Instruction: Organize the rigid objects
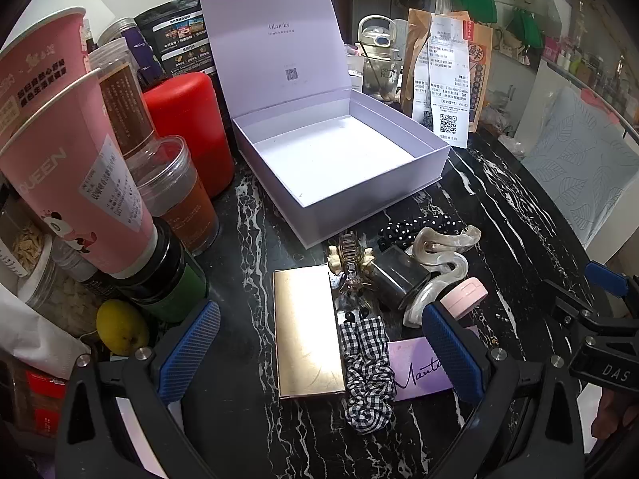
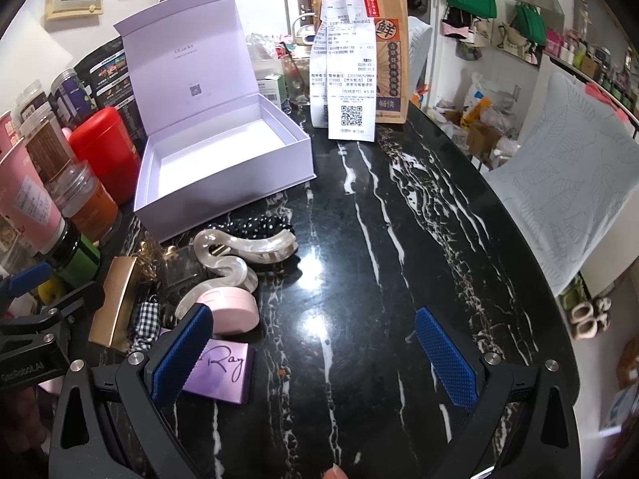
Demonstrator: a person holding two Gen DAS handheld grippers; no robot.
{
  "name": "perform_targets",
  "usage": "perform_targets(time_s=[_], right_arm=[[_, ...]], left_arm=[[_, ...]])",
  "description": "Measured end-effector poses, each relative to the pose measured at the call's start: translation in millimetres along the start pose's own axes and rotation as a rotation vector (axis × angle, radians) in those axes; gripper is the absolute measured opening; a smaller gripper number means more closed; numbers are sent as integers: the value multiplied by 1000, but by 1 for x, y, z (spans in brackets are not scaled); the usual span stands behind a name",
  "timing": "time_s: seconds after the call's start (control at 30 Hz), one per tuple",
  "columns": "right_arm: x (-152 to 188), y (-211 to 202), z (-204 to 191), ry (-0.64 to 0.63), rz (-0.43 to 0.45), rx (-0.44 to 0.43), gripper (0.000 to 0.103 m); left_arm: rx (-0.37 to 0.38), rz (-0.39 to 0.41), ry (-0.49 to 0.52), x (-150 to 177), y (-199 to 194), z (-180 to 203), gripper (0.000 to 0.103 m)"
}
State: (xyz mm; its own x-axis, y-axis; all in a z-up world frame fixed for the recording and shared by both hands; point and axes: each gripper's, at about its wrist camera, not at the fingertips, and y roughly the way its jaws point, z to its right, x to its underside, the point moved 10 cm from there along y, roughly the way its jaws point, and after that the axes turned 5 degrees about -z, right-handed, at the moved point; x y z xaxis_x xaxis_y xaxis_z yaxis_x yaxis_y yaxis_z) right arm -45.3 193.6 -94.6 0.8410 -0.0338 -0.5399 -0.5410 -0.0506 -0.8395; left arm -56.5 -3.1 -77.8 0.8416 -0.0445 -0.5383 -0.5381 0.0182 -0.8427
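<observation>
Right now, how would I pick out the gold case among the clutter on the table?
Find the open white box on the black marble table. In front of it lies a cluster of hair accessories; the gold case lies flat at that cluster's left edge, touching a checked scrunchie. It is the only metallic, plain rectangular slab there; the purple card nearby bears handwriting.

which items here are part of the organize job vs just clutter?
Job: open white box, gold case, pearly claw clip, pink round case, purple card box, gingham scrunchie.
Clutter: red canister, pink cups, receipt bag, lemon.
</observation>
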Motion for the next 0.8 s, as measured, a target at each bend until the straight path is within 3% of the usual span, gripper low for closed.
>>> perform_targets(time_s=[0.8], right_arm=[[11,-12,1,5,15,1,103]], left_arm=[[9,10,-14,11,-9,-1,103]])
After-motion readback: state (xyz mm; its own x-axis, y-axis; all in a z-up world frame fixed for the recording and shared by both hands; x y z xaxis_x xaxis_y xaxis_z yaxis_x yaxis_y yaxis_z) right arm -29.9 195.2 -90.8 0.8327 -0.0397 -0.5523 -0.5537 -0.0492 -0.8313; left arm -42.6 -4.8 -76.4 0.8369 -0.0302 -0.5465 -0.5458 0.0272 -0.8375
